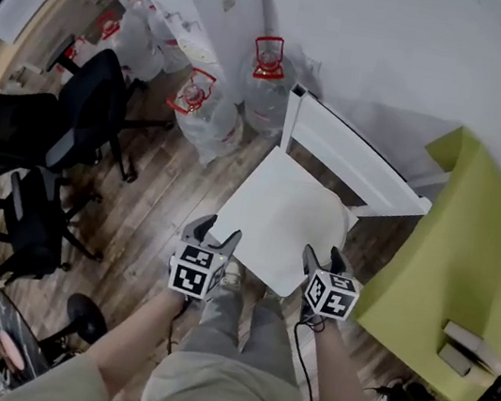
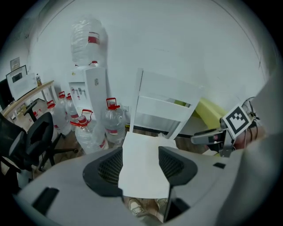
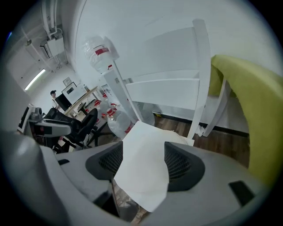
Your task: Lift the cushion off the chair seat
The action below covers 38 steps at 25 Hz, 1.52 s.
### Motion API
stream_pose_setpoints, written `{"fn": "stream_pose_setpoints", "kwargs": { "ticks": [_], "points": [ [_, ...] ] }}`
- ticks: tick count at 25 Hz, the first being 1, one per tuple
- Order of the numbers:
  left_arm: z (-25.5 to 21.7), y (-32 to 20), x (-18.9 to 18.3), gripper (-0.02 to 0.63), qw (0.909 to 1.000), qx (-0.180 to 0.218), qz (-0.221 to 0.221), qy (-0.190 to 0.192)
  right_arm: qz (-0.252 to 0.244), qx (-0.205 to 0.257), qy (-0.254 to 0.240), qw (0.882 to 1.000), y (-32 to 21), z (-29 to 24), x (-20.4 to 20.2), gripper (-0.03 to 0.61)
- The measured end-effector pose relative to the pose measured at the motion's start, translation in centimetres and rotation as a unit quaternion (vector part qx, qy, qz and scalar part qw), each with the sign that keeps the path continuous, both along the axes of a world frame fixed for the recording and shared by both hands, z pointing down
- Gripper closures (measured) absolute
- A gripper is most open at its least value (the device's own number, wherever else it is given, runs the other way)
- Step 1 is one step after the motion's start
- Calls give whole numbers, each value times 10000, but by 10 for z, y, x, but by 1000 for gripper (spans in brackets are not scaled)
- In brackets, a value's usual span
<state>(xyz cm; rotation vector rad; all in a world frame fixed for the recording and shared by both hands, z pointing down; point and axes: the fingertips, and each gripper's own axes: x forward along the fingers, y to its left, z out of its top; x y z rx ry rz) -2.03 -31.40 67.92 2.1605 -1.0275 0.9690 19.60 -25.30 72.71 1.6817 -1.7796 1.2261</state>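
Cushion (image 1: 277, 214) flat on chair (image 1: 353, 155) seat, 12 o'clock from person. Left tool (image 1: 215, 233) and right tool (image 1: 325, 257) wide, empty, at near edge. Best: straddle edge, clamp both corners, raise level.

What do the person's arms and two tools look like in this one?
The left tool and right tool are grey with dark, mesh-textured pads, and each carries a cube of black-and-white square markers. A thin black cable hangs from the right tool. The forearms are bare below beige sleeves.
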Motion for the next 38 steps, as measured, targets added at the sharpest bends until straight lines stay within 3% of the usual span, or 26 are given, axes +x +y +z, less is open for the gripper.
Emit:
{"fn": "stream_pose_setpoints", "kwargs": {
  "ticks": [10,20,28,38],
  "points": [
    [113,-14,-4,348,9981,-609,46,-70,594,-467,378,9964,-16,100,27,273],
    [209,-24,-12,311,9937,-1085,-270,-63,990,-834,778,9885,-12,193,49,246],
    [279,-13,-18,307,9891,-1417,-336,-235,1349,-863,969,9823,-6,242,70,177],
    [319,-1,-21,299,9836,-1717,-479,-272,1261,-771,1147,9823,4,262,70,146]
  ]
}}
